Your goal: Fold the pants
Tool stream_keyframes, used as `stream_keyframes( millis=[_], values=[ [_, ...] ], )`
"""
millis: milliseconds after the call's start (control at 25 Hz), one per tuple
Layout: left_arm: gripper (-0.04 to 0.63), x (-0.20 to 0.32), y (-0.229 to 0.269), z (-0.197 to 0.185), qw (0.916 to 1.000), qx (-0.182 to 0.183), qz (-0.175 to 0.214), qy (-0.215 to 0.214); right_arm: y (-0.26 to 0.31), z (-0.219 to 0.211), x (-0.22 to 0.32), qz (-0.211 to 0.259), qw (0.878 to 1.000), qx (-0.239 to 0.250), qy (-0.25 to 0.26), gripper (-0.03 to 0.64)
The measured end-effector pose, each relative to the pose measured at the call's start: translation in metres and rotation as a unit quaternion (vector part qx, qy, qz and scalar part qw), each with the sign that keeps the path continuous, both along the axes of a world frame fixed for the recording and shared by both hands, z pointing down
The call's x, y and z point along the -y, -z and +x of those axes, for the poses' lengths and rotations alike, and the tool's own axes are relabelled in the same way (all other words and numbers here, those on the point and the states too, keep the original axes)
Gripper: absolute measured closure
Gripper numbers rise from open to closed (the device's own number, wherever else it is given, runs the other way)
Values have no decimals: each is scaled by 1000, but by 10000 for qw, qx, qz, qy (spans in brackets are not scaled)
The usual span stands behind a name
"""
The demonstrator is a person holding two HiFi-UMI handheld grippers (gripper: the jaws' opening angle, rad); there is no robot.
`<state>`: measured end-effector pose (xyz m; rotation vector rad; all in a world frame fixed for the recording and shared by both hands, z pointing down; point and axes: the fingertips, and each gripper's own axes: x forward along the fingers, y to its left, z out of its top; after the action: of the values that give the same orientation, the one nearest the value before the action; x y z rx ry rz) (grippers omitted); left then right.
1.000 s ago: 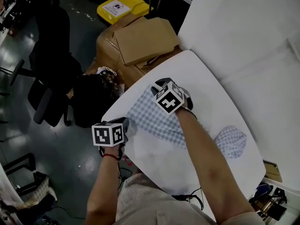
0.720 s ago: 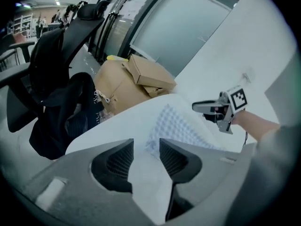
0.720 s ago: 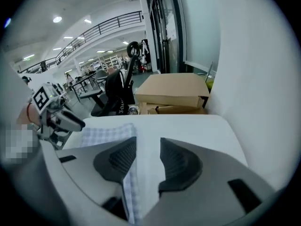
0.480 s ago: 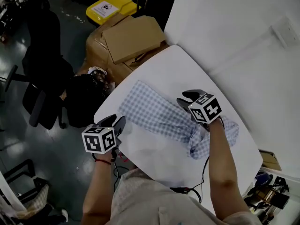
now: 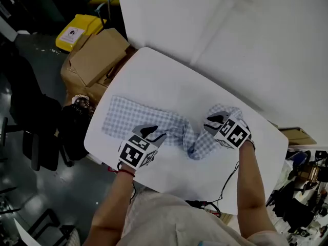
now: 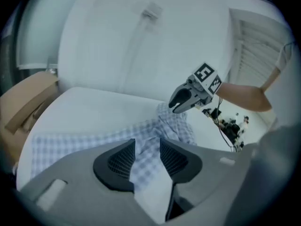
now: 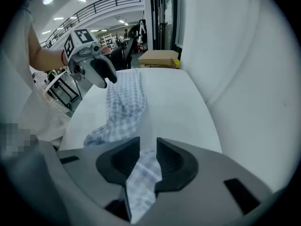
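Checked blue-and-white pants (image 5: 154, 122) lie on the white tabletop (image 5: 169, 81), toward its near side. In the head view their long axis runs left to right across the tabletop. The left portion is flat and spread, reaching close to the tabletop's left edge. The right portion narrows, twists and is bunched up. Which end is the waist cannot be told.

Right gripper (image 5: 213, 122): positioned at the bunched right end. In the right gripper view a strip of the checked cloth passes through the gap between the pads and fills it. The jaws have just been closing and now pinch the pants (image 7: 123, 102).

Left gripper (image 5: 152, 134): positioned over the middle of the pants, near their front edge. Its jaws have just been opening and stand spread. In the left gripper view checked cloth (image 6: 113, 138) shows in the gap, with the pads clear of it.

Markings: each gripper carries a cube with black-and-white square markers (image 5: 137, 154). No brand or print is visible on the pants.

Surroundings: a brown cardboard box (image 5: 97, 55) stands just beyond the tabletop's left end. A yellow bin (image 5: 77, 32) behind it bears a white label, the writing too small to read. A thin cable (image 5: 229, 181) trails over the near right part of the tabletop.
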<state>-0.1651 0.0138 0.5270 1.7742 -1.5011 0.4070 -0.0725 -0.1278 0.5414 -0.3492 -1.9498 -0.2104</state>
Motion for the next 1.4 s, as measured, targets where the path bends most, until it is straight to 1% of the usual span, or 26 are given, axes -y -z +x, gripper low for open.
stream_keyframes(
  millis=[80, 120, 160, 200, 240, 360, 400, 440, 480, 520, 600, 720, 760, 800, 880, 960, 1040, 1120, 1160, 1200, 1240, 1320, 1360, 1400],
  values=[
    [431, 25, 1, 14, 9970, 372, 50, -676, 3, 21, 6, 88, 10000, 10, -17, 502],
    [431, 34, 0, 19, 9927, 636, 41, -1025, 5, 33, 10, 159, 9999, 12, -1, 502],
    [431, 42, -2, 22, 9862, 927, 27, -1369, 6, 45, 13, 242, 9997, 8, 17, 502],
    [431, 50, -4, 25, 9778, 1223, 12, -1703, 7, 59, 17, 342, 9994, -6, 38, 502],
    [431, 56, -8, 28, 9676, 1505, -11, -2027, 7, 74, 21, 472, 9989, -24, 70, 500],
    [431, 70, -22, 35, 9330, 2199, -157, -2845, -2, 118, 37, 993, 9947, -73, 244, 482],
    [431, 74, -28, 36, 9233, 2374, -215, -3011, -7, 133, 42, 1179, 9924, -131, 331, 468],
    [431, 78, -32, 35, 9159, 2519, -263, -3115, -14, 148, 47, 1375, 9893, -211, 440, 446],
    [431, 81, -36, 34, 9104, 2634, -296, -3178, -21, 161, 52, 1585, 9853, -289, 561, 443],
    [431, 84, -38, 33, 9057, 2724, -313, -3231, -28, 173, 58, 1808, 9807, -335, 670, 420],
    [431, 88, -42, 35, 8955, 2853, -302, -3402, -37, 190, 68, 2249, 9707, -304, 793, 405],
    [431, 92, -49, 40, 8745, 3065, -298, -3746, -45, 195, 82, 2810, 9552, -90, 922, 405],
    [431, 92, -51, 41, 8681, 3142, -324, -3829, -47, 192, 85, 3008, 9482, 4, 1020, 405],
    [431, 91, -54, 42, 8637, 3187, -350, -3889, -48, 188, 87, 3205, 9402, 105, 1146, 394],
    [431, 92, -56, 44, 8608, 3181, -372, -3957, -48, 176, 91, 3573, 9219, 287, 1472, 379],
    [431, 94, -57, 46, 8623, 3112, -374, -3977, -47, 164, 96, 3808, 9059, 400, 1808, 368],
    [431, 96, -58, 47, 8643, 3038, -388, -3990, -49, 154, 98, 3859, 8964, 388, 2145, 362],
    [434, 98, -60, 48, 8633, 3008, -414, -4033, -53, 144, 99, 3833, 8894, 268, 2474, 370],
    [444, 98, -61, 48, 8624, 3010, -428, -4048, -55, 140, 98, 3784, 8894, 212, 2558, 422],
    [461, 99, -62, 47, 8623, 3016, -442, -4044, -56, 138, 97, 3683, 8942, 156, 2538, 505],
    [481, 99, -62, 46, 8632, 3020, -459, -4019, -56, 138, 97, 3516, 9048, 76, 2401, 558],
    [520, 98, -62, 43, 8687, 2970, -508, -3932, -56, 147, 95, 3027, 9347, -209, 1849, 569],
    [533, 96, -61, 41, 8726, 2910, -529, -3888, -52, 154, 93, 2757, 9484, -378, 1520, 571],
    [539, 94, -60, 40, 8760, 2845, -544, -3855, -47, 161, 89, 2493, 9594, -523, 1209, 571]
  ],
)
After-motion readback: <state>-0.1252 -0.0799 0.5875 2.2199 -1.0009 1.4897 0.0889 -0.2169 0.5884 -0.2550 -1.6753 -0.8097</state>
